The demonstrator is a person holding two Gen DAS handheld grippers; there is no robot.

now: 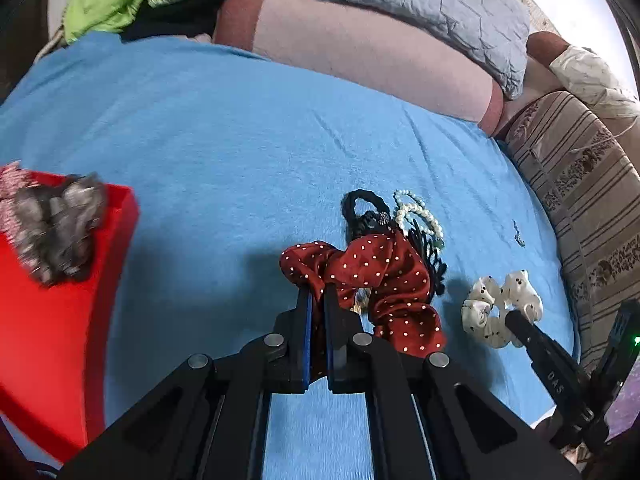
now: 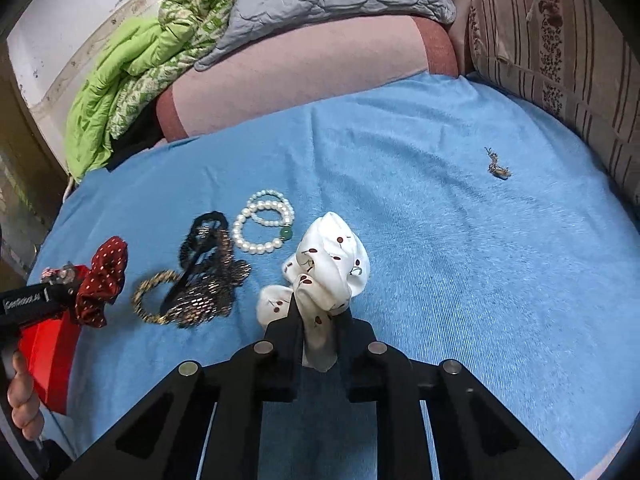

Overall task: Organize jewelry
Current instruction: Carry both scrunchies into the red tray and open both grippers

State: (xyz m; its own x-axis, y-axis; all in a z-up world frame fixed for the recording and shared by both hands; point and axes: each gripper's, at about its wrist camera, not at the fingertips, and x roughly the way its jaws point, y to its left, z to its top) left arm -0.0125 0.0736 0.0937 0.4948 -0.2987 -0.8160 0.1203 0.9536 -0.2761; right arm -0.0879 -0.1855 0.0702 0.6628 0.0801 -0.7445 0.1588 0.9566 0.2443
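My left gripper (image 1: 318, 294) is shut on a dark red scrunchie with white dots (image 1: 376, 276), held a little above the blue cloth. My right gripper (image 2: 320, 304) is shut on a white scrunchie with cherry print (image 2: 328, 264); that white scrunchie (image 1: 500, 304) also shows at the right of the left wrist view. Between them on the cloth lie pearl bracelets (image 2: 264, 224), a black hair tie (image 2: 208, 224), a black comb clip with a beaded piece (image 2: 204, 288) and a gold ring-shaped band (image 2: 150, 296). The red scrunchie (image 2: 102, 280) hangs near the red box (image 2: 48, 356).
The red box (image 1: 60, 340) at the left holds grey and pink fluffy pieces (image 1: 52, 232). A small metallic trinket (image 2: 496, 166) lies alone far right on the blue cloth (image 2: 440, 240). Pillows, a green quilt (image 2: 132, 76) and a striped cushion (image 2: 560, 48) ring the cloth. A hand (image 2: 22, 400) grips the left tool.
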